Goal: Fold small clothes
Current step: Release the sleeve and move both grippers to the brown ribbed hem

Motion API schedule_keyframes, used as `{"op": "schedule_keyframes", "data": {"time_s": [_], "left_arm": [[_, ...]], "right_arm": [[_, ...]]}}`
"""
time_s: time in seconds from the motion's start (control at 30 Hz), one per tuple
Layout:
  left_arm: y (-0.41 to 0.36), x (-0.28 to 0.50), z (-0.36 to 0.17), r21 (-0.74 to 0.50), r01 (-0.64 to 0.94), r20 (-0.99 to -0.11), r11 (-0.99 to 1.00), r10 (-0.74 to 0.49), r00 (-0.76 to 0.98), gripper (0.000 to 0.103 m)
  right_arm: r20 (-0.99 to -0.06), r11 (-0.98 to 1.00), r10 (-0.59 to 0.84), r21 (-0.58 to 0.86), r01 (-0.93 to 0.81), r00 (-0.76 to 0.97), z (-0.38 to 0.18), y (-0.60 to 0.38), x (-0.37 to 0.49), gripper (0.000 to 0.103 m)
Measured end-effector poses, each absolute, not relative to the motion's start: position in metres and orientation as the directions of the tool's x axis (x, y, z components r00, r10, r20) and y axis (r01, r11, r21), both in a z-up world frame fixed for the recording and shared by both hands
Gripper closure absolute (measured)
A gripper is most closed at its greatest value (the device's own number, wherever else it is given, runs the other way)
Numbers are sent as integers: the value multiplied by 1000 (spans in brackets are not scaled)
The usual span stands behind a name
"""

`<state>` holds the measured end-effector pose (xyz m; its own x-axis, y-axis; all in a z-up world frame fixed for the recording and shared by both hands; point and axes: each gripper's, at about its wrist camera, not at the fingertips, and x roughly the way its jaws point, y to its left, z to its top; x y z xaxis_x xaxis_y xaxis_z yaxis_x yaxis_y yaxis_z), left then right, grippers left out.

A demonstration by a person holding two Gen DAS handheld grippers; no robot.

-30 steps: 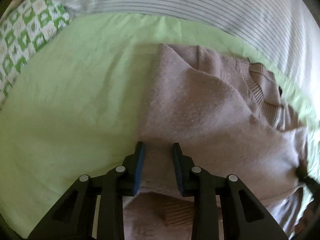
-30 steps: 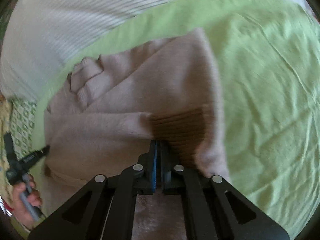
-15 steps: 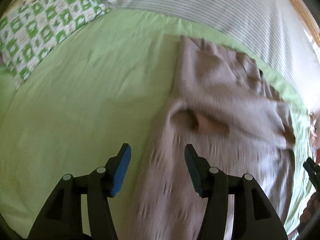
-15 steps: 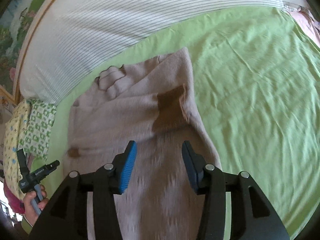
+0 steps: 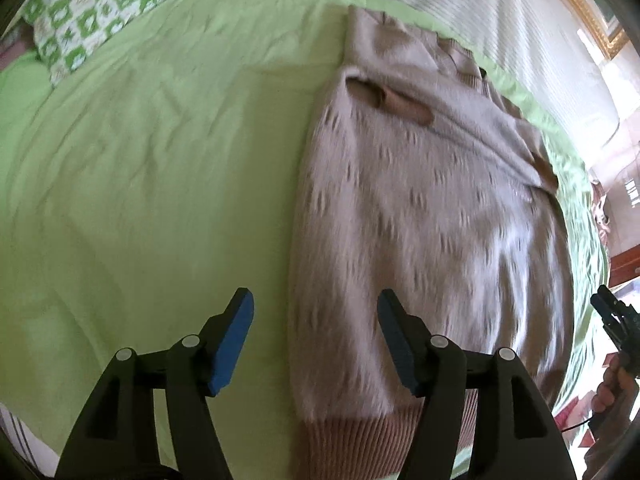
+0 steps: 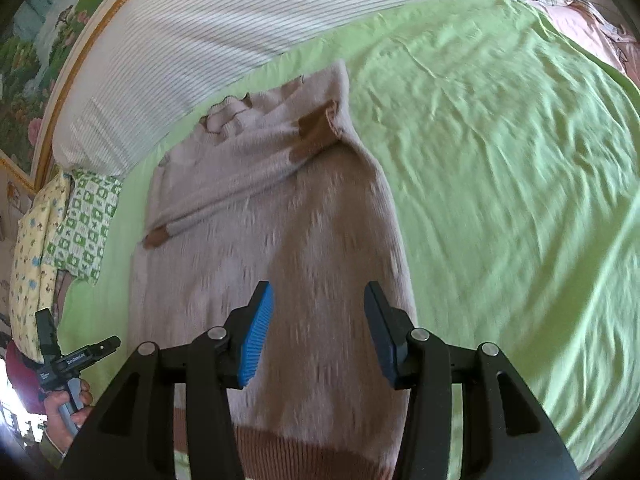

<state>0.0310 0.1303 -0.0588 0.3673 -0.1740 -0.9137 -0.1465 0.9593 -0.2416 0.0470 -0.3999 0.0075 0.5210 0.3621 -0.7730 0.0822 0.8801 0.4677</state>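
Left claw (image 5: 312,336) is spread wide with nothing in it; its jaws have just been opening, and only the sweater's left edge and some bare sheet show through the gap. It hangs above the fabric, not touching as far as I can see. Right claw (image 6: 318,326) is about halfway open, also empty, with the sweater's body showing between its blue pads (image 6: 256,336).

The sweater (image 5: 420,216) is a pinkish-beige knit lying flat on the green sheet (image 5: 152,168), its darker ribbed hem (image 6: 304,452) at the near end and its collar (image 6: 224,120) at the far end. Both sleeves are folded across the chest: one brown cuff (image 6: 316,128) sits by the right edge, the other (image 6: 156,238) by the left edge, a bit nearer. Pretty blurry, so the knit pattern is hard to make out.

Beyond the collar there's a white striped bolster (image 6: 248,36) along the far edge of the bed. A green-and-white checked pillow (image 5: 104,4) sits at the far left, with a yellow printed one (image 6: 30,252) beside it. In the right view, a hand (image 6: 66,402) grips the other claw's handle at the near left.
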Motion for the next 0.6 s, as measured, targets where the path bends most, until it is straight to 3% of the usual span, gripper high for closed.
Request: {"op": "schedule_keyframes", "data": {"time_s": [0.6], "left_arm": [[128,-47,-89,-310,-96,-927,946,-279,250,34]], "right_arm": [[-812,874,371,470,126,451,-16,-402,-39,54]]}}
